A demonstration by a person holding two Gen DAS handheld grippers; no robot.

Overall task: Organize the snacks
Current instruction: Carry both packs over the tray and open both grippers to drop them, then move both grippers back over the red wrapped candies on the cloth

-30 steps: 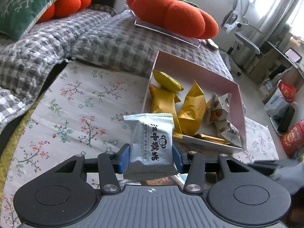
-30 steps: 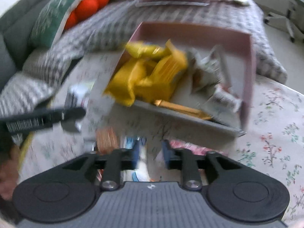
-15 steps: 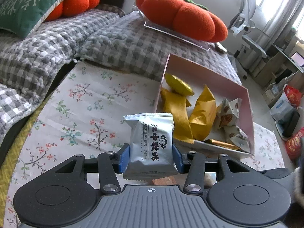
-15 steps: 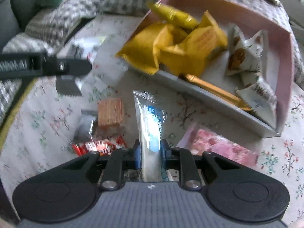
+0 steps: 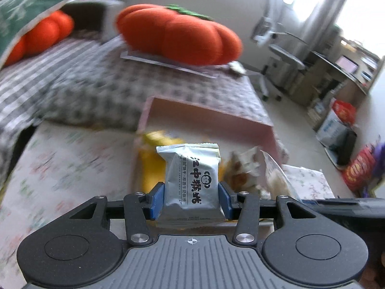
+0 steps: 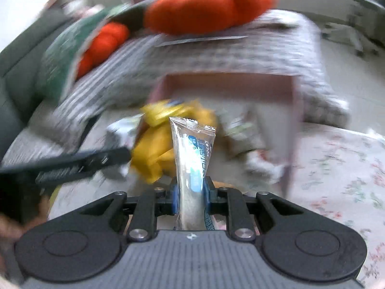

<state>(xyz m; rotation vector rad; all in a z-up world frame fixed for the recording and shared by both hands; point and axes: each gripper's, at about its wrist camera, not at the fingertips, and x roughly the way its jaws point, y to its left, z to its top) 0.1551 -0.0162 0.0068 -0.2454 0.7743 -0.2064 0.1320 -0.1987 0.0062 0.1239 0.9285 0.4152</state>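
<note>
My left gripper [image 5: 191,200] is shut on a silver snack packet [image 5: 192,180] with black lettering, held upright above the near side of the pink box [image 5: 207,118]. In the right wrist view, my right gripper [image 6: 191,192] is shut on a narrow clear packet with blue print [image 6: 193,154], also upright before the pink box [image 6: 228,86]. Yellow packets [image 6: 156,149] and pale wrapped snacks [image 5: 247,166] lie inside the box. The left gripper's arm [image 6: 79,161] crosses the right wrist view at left. Both views are blurred.
A floral cloth [image 6: 341,163] covers the table. Behind the box is a grey checked sofa [image 5: 84,82] with orange pumpkin cushions [image 5: 182,33] and a green pillow [image 6: 65,55]. An office chair [image 5: 276,48], shelves and bags [image 5: 358,168] stand at the right.
The right gripper shut on the clear blue-printed packet and lifted it from the cloth toward the box. The left gripper carried the silver packet closer to the box.
</note>
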